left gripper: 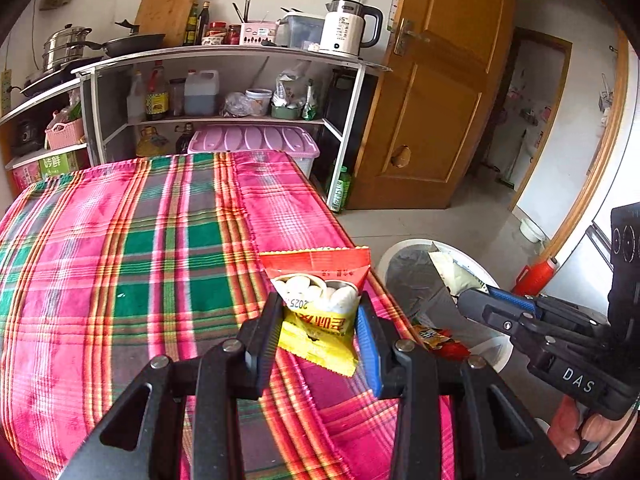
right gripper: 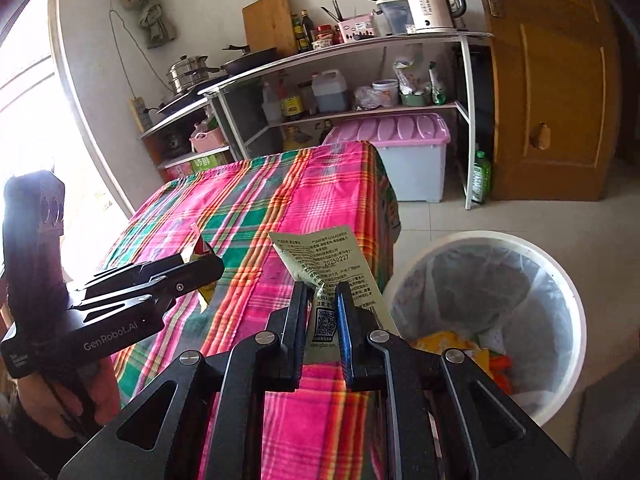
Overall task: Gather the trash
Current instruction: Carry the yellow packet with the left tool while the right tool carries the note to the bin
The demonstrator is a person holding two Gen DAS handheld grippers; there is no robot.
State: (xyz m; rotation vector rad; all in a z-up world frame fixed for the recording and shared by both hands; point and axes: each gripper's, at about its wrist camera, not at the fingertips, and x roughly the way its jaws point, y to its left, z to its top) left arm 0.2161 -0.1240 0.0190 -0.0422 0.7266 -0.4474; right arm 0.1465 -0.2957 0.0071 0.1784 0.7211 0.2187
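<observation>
My left gripper [left gripper: 320,312] is shut on a red and yellow snack packet [left gripper: 320,300] and holds it above the right edge of the plaid-covered table [left gripper: 140,260]. My right gripper [right gripper: 323,304] is shut on a pale green wrapper [right gripper: 332,276] with printed text, held over the table edge beside the white trash bin [right gripper: 560,288]. In the left wrist view the right gripper [left gripper: 464,300] holds that wrapper [left gripper: 456,272] over the bin [left gripper: 400,252]. The left gripper [right gripper: 208,272] also shows in the right wrist view, with its packet [right gripper: 200,256] mostly hidden.
The bin has a clear liner and holds orange and yellow wrappers [right gripper: 472,348]. A white shelf unit [left gripper: 224,92] with bottles, pans and a kettle stands behind the table. A pink-lidded storage box [right gripper: 404,148] and a wooden door [right gripper: 552,92] lie beyond.
</observation>
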